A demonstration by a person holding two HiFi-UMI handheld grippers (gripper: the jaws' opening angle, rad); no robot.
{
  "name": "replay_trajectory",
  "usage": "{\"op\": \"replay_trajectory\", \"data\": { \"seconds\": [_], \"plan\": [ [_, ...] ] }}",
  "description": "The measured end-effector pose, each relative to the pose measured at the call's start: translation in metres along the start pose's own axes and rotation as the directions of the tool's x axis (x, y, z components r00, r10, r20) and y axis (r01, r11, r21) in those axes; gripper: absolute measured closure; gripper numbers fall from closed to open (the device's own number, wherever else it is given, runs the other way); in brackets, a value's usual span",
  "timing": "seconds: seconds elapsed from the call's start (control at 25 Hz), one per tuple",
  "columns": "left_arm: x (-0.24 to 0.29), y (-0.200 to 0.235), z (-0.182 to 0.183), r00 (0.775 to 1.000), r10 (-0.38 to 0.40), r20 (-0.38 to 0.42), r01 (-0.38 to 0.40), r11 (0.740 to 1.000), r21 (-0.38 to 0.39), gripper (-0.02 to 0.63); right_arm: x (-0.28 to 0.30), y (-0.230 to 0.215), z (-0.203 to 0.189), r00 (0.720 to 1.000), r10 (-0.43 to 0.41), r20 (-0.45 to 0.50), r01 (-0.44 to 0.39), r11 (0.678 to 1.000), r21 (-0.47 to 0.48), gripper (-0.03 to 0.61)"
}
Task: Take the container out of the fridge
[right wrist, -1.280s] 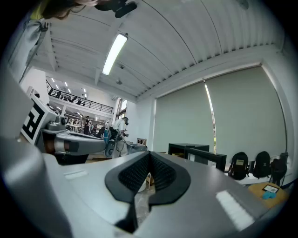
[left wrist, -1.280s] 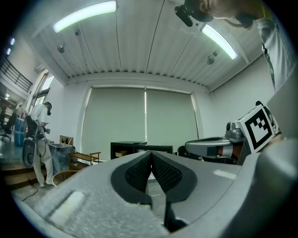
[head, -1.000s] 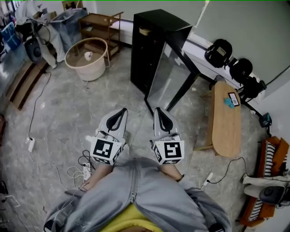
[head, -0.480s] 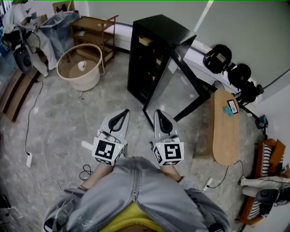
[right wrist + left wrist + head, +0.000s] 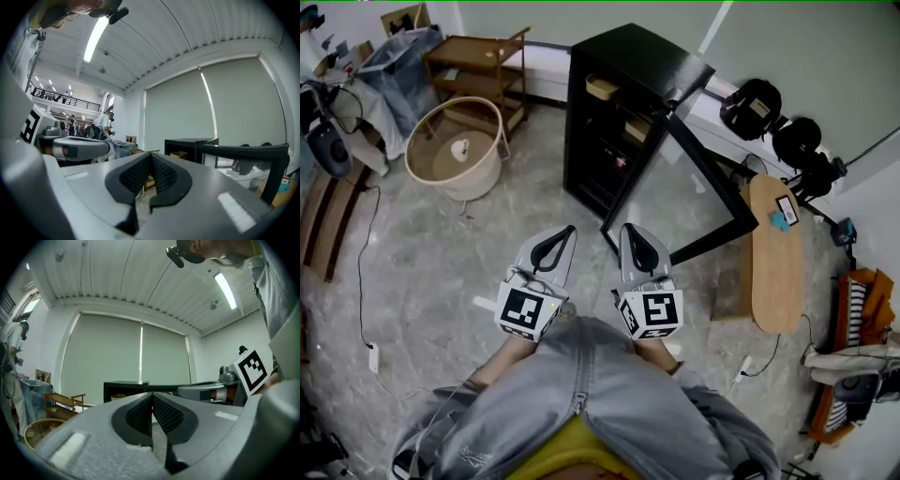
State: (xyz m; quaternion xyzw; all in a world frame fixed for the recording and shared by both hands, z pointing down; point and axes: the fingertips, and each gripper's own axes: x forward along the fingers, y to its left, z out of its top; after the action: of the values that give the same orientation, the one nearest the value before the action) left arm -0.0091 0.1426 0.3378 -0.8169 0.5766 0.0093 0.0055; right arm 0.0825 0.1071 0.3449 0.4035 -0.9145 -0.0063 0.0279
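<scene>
Approaching the fridge [image 5: 619, 103], now closer, door open; left gripper [image 5: 567, 231] and right gripper [image 5: 630, 229] closed, empty, short of it; container [image 5: 602, 87] inside untouched

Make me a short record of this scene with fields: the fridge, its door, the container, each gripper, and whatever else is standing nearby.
fridge: black fridge, on the floor ahead of the person
door: glass door, swung open
container: tan container, on the top shelf inside, untouched
left: left gripper, shut, nothing between its jaws, well short of the fridge
right: right gripper, shut, nothing between its jaws, well short of the fridge
nearby: round basket to the left, wooden bench to the right
</scene>
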Motion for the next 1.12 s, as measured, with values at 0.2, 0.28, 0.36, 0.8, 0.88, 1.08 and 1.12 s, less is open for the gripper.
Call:
{"op": "replay_trajectory", "data": {
  "seconds": [0.2,0.28,0.36,0.8,0.88,1.08,1.12],
  "plan": [
    [0.016,0.017,-0.010,0.999,-0.030,-0.013,0.030,0.999,-0.043,0.614,0.023,-0.002,-0.003,1.000,-0.008,-0.026,0.008,1.000,-0.005,0.578],
    [0.023,0.022,-0.015,0.999,-0.036,-0.016,0.035,0.998,-0.054,0.614,0.030,-0.006,-0.006,0.999,-0.014,-0.036,0.013,1.000,-0.007,0.578],
    [0.033,0.026,-0.019,0.999,-0.041,-0.025,0.040,0.997,-0.060,0.614,0.038,-0.013,-0.009,0.999,-0.021,-0.044,0.021,1.000,-0.005,0.578],
    [0.112,0.075,-0.023,0.999,-0.015,-0.030,0.014,0.999,-0.048,0.614,0.125,-0.066,-0.003,1.000,-0.019,-0.010,0.019,0.999,-0.034,0.578],
    [0.132,0.089,-0.022,1.000,-0.001,-0.017,0.000,0.999,-0.041,0.614,0.145,-0.078,-0.003,1.000,-0.014,-0.002,0.013,0.999,-0.038,0.578],
    [0.181,0.114,-0.017,1.000,0.027,0.008,-0.027,1.000,-0.008,0.614,0.194,-0.113,0.000,1.000,0.002,0.012,-0.001,0.999,-0.049,0.578],
    [0.189,0.119,-0.017,0.999,0.036,0.010,-0.036,0.999,-0.008,0.614,0.204,-0.118,0.001,1.000,0.008,0.013,-0.007,0.999,-0.050,0.578]
  ]
}}
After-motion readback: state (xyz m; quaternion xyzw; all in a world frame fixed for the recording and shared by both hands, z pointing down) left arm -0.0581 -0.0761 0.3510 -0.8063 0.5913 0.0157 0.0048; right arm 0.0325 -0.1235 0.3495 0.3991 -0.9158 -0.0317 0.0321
